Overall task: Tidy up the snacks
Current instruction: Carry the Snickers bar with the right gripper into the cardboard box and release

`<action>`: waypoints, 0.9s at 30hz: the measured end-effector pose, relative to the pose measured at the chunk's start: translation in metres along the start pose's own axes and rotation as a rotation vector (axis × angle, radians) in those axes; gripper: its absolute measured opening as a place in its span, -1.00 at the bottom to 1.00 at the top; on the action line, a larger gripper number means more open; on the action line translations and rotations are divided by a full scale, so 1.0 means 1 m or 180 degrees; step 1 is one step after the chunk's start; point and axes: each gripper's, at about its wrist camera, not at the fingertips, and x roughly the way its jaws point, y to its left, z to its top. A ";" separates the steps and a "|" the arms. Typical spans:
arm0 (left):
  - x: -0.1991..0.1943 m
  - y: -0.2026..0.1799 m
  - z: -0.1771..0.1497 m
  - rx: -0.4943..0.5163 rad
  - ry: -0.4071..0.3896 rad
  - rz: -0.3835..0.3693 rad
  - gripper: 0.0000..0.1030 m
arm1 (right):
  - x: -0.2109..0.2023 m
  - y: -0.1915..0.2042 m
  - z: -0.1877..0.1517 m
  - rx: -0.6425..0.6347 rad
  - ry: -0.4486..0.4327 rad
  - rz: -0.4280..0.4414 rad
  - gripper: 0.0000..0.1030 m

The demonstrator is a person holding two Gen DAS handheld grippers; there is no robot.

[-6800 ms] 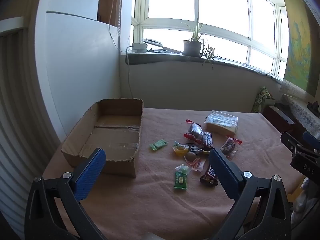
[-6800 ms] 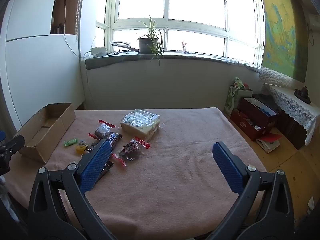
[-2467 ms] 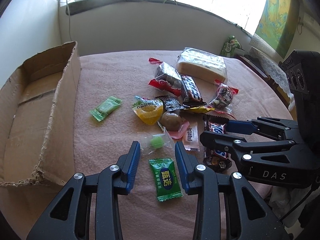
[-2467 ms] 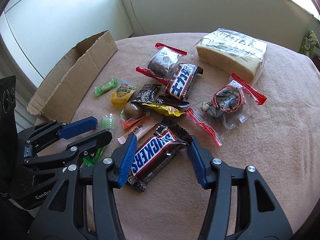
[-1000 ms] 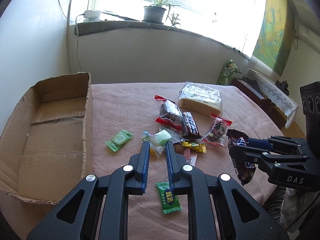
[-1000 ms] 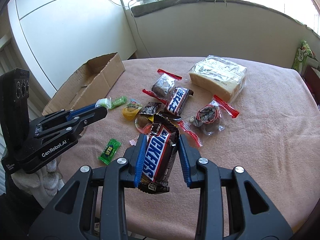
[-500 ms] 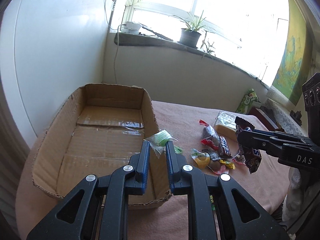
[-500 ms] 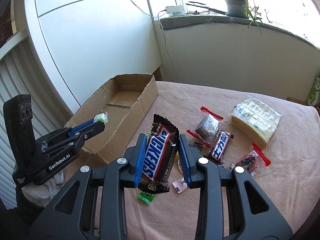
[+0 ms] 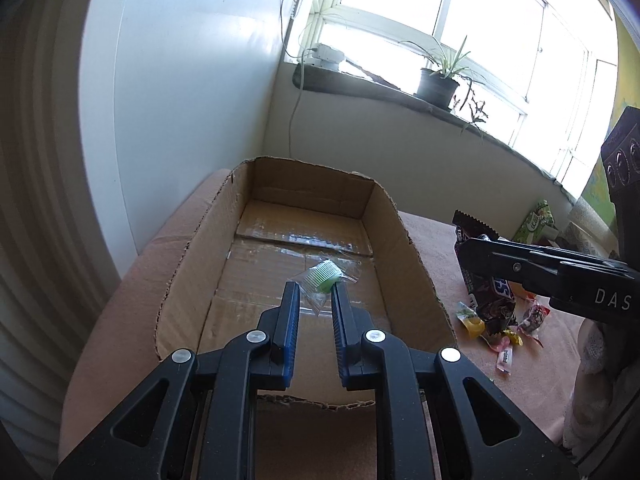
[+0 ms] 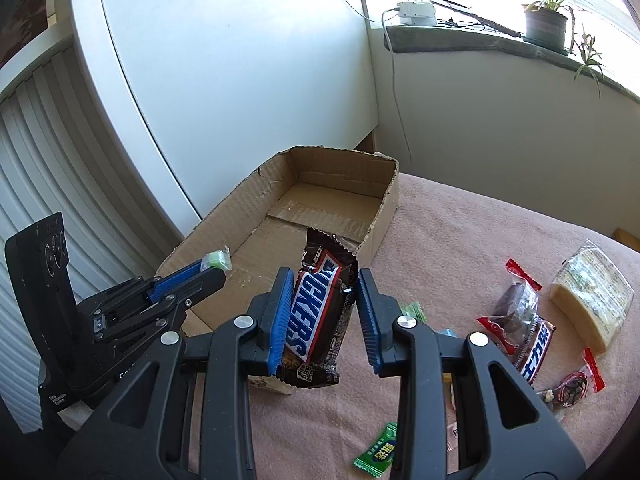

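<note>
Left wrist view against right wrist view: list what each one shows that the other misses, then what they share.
Only the left wrist view shows the yellow jelly cup. Only the right wrist view shows the green candy packet lying near the table's front and the wrapped bread. Both show the cardboard box, the left gripper shut on the clear-wrapped green candy, and the right gripper shut on the Snickers bar.

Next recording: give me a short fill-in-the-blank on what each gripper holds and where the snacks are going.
1. The right gripper is clamped on a chocolate bar whose wrapper reads ____.
2. The left gripper pinches a clear-wrapped candy coloured ____.
3. Both held snacks hang near a box made of ____.
4. The cloth covering the table is coloured ____.

Missing words: Snickers; green; cardboard; pink
</note>
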 end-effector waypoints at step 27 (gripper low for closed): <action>-0.006 -0.008 0.002 0.0067 -0.0071 0.0143 -0.33 | 0.020 0.007 0.004 -0.0061 0.0097 0.0008 0.07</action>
